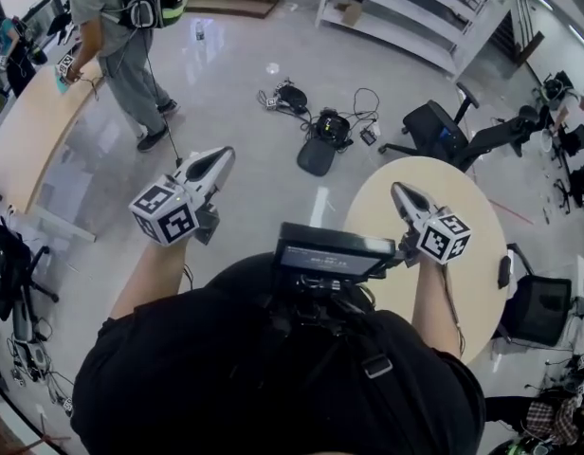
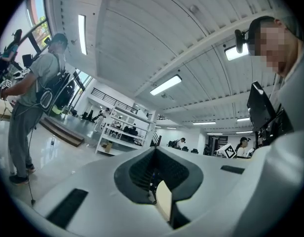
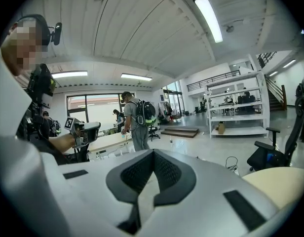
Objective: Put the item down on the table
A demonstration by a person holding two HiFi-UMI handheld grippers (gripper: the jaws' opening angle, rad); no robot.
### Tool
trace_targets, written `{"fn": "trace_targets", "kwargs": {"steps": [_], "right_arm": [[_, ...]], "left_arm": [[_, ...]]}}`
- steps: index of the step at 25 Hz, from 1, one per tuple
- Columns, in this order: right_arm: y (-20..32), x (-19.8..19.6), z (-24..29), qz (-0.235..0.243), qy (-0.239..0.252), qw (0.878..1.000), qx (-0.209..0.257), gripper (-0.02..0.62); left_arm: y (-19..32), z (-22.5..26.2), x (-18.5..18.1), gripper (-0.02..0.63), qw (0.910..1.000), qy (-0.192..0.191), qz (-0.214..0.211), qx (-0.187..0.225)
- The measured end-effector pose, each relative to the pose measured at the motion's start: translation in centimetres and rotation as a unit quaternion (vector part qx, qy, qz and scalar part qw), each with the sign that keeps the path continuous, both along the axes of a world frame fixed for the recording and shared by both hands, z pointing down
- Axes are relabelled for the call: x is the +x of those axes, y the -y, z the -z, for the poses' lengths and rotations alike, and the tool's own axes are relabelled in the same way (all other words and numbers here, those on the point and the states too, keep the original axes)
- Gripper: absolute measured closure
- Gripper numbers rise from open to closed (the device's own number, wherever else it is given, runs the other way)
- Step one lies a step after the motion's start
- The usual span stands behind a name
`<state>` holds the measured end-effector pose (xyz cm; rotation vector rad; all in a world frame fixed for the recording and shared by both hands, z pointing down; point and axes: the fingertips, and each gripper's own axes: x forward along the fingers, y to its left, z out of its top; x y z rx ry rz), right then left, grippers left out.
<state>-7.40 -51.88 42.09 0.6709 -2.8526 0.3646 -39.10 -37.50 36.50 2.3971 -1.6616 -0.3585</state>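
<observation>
No loose item shows in any view. My left gripper is held out over the shiny floor to the left of the table, its jaws closed to a point. In the left gripper view the jaws meet, with a pale strip at the seam; I cannot tell whether it is a thing. My right gripper is over the near left part of the round beige table, jaws shut with nothing visible between them. In the right gripper view the table shows at lower right.
A dark flat object lies near the table's right edge. Black office chairs stand round the table. A bag and cables lie on the floor ahead. A person with a backpack stands at a long wooden bench.
</observation>
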Motion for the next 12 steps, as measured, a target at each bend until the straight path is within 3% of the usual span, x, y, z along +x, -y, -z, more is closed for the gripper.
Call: {"fn": "trace_targets", "kwargs": {"steps": [12], "right_arm": [[0.04,-0.11,-0.59,-0.001,0.004,1.000,0.001,0.591]], "left_arm": [[0.28,-0.36,-0.16,0.604,1.0000,0.000,-0.001,0.004]]}}
